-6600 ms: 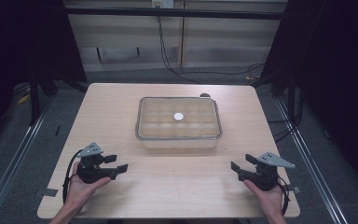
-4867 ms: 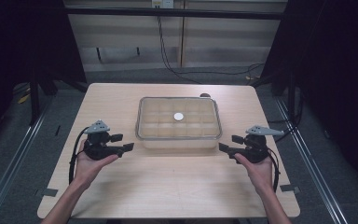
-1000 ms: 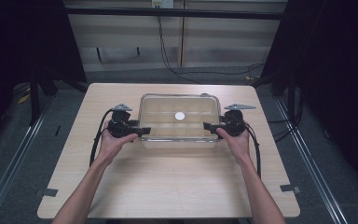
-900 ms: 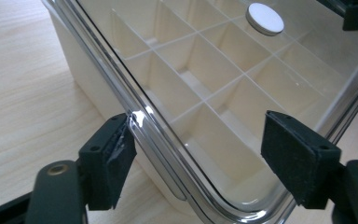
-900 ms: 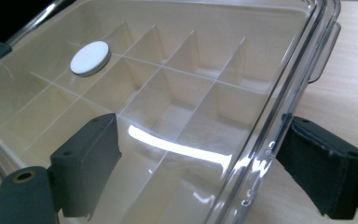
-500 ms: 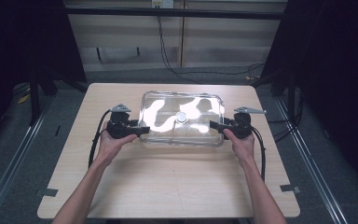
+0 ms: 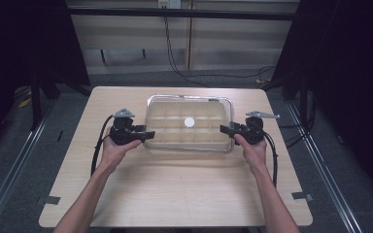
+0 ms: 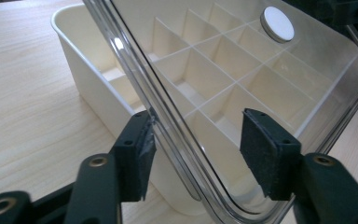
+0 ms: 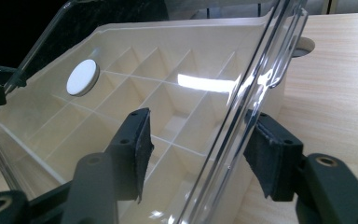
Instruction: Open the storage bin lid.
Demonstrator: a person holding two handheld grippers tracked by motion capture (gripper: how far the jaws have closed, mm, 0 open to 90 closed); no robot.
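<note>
The clear, rounded-corner plastic lid (image 7: 189, 122) with a small white round disc (image 7: 189, 122) at its centre sits over the cream plastic divided box (image 7: 190, 138) at the upper middle of the high view, on the pale wooden table (image 7: 175, 189). Half a second ago the lid flashed with broad white glare; now that glare is gone and the compartments show through it. A second ago the two grippers stood at the lid's short ends with jaws wider; both pairs have just been closing.

In the left gripper view the lid (image 8: 242, 70) slants up off the box (image 8: 93, 88), its rim running down between the jaws of the left gripper (image 8: 198, 149). The left pad touches the rim; the right pad lies against the lid's clear face, so the lid edge looks clasped.

In the right gripper view the lid (image 9: 135, 79) likewise stands tilted above the box (image 9: 177, 121), its edge passing between the jaws of the right gripper (image 9: 200, 149). The right pad meets the rim, the left pad sits over the clear panel; full contact there I cannot tell.
</note>
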